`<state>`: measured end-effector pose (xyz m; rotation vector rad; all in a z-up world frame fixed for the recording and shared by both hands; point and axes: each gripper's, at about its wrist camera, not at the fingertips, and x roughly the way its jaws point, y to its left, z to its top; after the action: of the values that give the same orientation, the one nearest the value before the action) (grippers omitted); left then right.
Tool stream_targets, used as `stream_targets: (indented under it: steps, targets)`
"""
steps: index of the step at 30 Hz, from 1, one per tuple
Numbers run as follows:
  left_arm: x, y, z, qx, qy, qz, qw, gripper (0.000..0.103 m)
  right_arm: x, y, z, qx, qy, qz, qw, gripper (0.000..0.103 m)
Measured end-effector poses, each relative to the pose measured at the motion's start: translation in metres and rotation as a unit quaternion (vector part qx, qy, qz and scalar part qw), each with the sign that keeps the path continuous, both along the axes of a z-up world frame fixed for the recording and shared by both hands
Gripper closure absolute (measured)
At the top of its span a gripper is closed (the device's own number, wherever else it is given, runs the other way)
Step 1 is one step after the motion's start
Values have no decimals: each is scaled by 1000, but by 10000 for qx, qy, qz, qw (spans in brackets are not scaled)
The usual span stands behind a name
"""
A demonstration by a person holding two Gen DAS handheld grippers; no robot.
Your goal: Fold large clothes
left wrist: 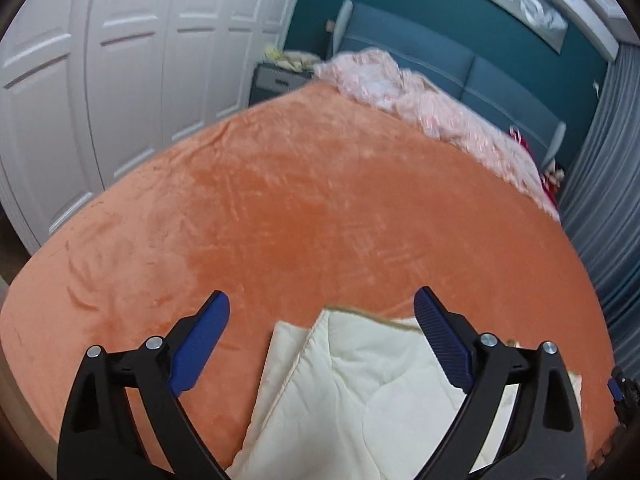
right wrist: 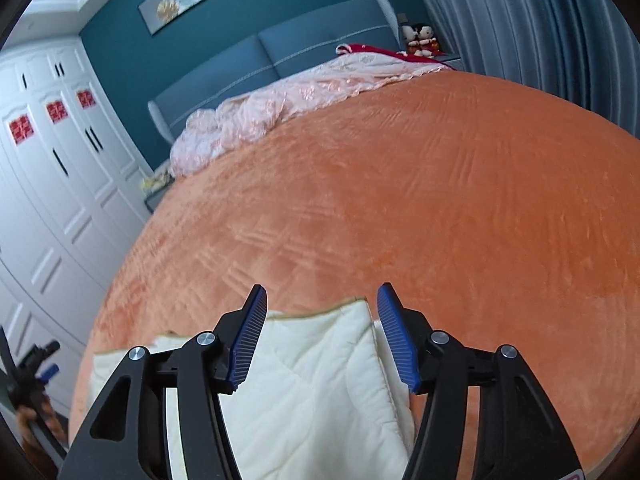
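Hovering over cream quilted garment [left wrist: 360, 400], left claw [left wrist: 322, 320] wide open, right claw [right wrist: 322, 312] half open, both empty

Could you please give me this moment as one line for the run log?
left gripper: open | right gripper: open | cream quilted garment: folded, lying on orange bedspread, released

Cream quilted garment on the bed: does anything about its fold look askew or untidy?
Slightly. The cream garment lies on the orange bedspread with its layers offset: one corner juts past the upper layer's left edge, so the edges do not line up.
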<state>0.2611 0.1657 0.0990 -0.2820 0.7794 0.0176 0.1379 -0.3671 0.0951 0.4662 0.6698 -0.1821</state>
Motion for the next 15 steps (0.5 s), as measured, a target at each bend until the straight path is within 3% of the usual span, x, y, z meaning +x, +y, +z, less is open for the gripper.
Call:
stream_targets:
  steps: [5,7,11,12,13,14,15]
  targets:
    - [29,-10,-41,-34,870,-449,9952,14,17,1,-30,351,496,22,9982,46]
    - [37,-11,-59,-191,1177,-525,9915,21,26,2,-42,399,688,32,9968,46]
    - [42,-10,-73,-537,1333,-655,9874,49,40,11,-54,193,925,186,9953,48]
    - [42,-11,-74,-550,1346,-662,9872,59,43,14,-54,120,945,258,9951,62]
    - [44,-13,-75,-529,1341,-669,9873,66,47,16,-54,52,986,332,9946,92]
    - [44,-14,-73,-507,1305,-696,9877,80,52,17,-55,77,1036,410,9937,102]
    - [46,-16,-71,-479,1258,-720,9883,86,55,18,-52,93,993,414,9942,103]
